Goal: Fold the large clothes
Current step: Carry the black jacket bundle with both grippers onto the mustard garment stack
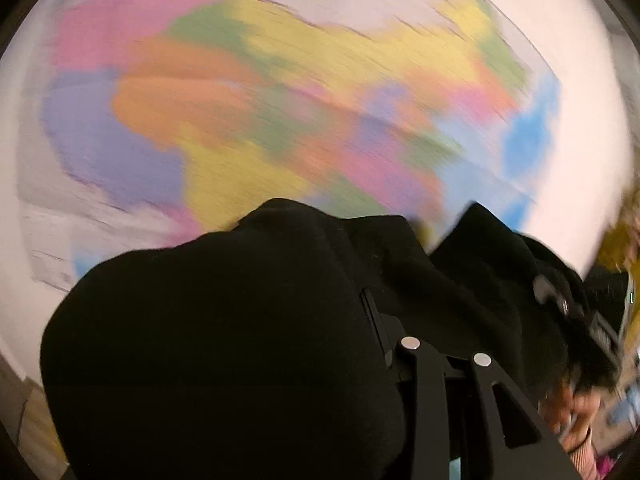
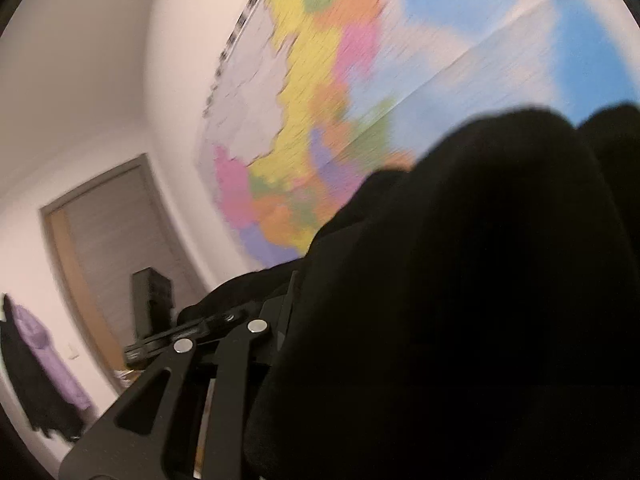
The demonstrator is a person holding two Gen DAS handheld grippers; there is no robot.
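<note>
A large black garment point(image 1: 224, 340) hangs bunched over my left gripper point(image 1: 432, 320), hiding its fingertips; the jaws stand narrow with the cloth pinched between them. The same black garment point(image 2: 460, 300) fills the right half of the right wrist view, where my right gripper point(image 2: 256, 304) is shut on a fold of it. Both grippers are held high and face the wall. In the left wrist view the right gripper point(image 1: 560, 300) shows at the right edge, wrapped in cloth, with a hand point(image 1: 568, 412) below it. Everything is motion-blurred.
A big colourful wall map point(image 1: 280, 100) covers the white wall ahead, and the map point(image 2: 320, 120) also shows in the right wrist view. A wooden door frame point(image 2: 80, 240) stands at the left. Purple and black clothes point(image 2: 44, 368) hang beside it. A dark box point(image 2: 152, 292) sits near the doorway.
</note>
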